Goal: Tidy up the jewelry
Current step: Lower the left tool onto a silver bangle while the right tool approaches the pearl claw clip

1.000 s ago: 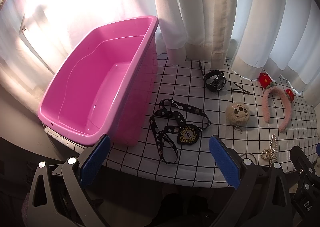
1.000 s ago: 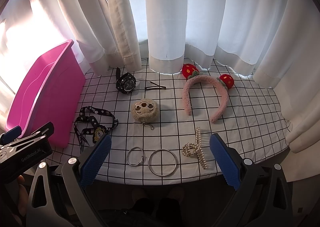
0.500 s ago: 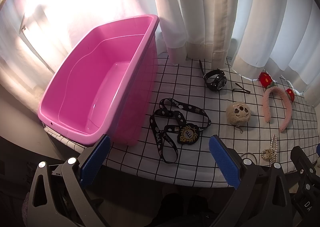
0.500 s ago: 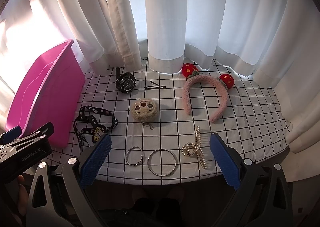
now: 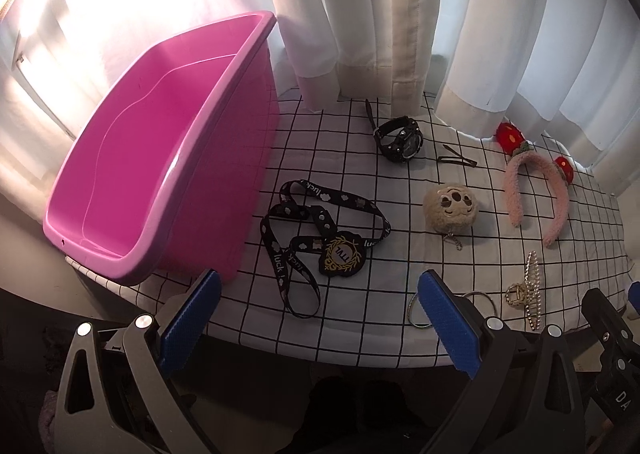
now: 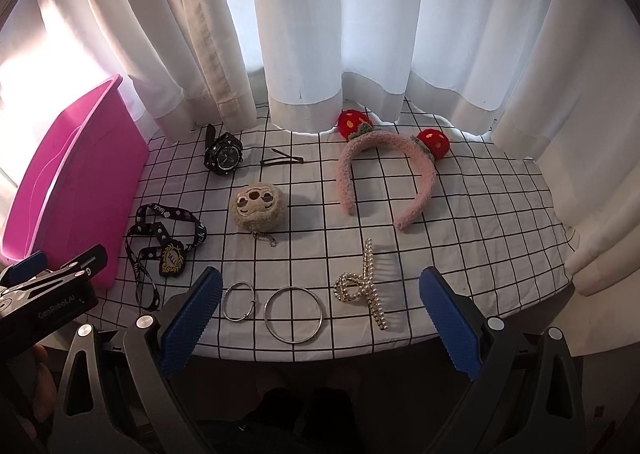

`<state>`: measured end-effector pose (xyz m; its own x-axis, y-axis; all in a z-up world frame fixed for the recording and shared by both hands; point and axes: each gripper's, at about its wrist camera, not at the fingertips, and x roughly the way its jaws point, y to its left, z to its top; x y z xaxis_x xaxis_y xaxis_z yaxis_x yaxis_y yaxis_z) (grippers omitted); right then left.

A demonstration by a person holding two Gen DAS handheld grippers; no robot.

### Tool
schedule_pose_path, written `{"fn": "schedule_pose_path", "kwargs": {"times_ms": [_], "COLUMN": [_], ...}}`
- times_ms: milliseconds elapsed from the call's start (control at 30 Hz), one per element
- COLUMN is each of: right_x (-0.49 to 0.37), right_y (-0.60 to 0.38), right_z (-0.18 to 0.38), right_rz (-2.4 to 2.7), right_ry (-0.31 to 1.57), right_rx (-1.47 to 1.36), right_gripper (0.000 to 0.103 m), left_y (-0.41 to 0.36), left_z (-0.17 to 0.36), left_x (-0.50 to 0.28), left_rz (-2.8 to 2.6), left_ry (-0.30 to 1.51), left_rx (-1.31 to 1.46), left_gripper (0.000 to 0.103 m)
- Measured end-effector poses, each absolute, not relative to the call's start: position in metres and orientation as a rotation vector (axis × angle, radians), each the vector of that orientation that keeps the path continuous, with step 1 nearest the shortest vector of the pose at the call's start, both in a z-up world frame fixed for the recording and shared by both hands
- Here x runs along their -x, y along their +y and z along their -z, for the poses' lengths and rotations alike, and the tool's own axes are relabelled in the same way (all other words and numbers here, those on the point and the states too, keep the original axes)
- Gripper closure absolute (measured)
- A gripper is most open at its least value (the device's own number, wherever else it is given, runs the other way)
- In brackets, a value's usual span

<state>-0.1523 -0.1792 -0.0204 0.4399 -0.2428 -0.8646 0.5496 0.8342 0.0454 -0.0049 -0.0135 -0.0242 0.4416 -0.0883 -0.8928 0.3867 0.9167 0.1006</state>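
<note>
Both grippers hang just before the near edge of the bench point(image 6: 460, 214), jaws spread wide and holding nothing. The pink bin point(image 5: 160, 158) stands empty ahead-left of the left gripper point(image 5: 316, 318), I think ready to receive the pieces. The lanyard point(image 5: 316, 238) lies straight ahead of it. Two rings point(image 6: 294, 314) and a pearl clip point(image 6: 364, 286) lie directly before the right gripper point(image 6: 320, 318), easiest to take first.

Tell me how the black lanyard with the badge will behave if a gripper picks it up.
The black lanyard lies in loose overlapping loops, so it is probably floppy and would dangle and unfold. Its badge looks like the heaviest part, likely swinging lowest. The flat strap may be hard to pinch off the checked cloth.
</note>
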Motion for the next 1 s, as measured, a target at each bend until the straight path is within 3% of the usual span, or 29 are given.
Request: {"fn": "schedule_pose_path", "kwargs": {"times_ms": [567, 1000], "right_x": [0.171, 0.155], "right_y": [-0.246, -0.262], "right_z": [0.142, 0.184], "right_rz": [0.512, 0.444], "right_ry": [1.191, 1.276], "right_rx": [-0.397, -0.348], "right_gripper": [0.009, 0.009], "left_y": [-0.062, -0.079], "left_z": [0.123, 0.176], "left_x": [0.03, 0.03], "left_rz": [0.492, 0.452], "left_ry": [1.196, 1.256], "left_rx": [-0.359, -0.375], "left_gripper": [0.006, 0.006]}}
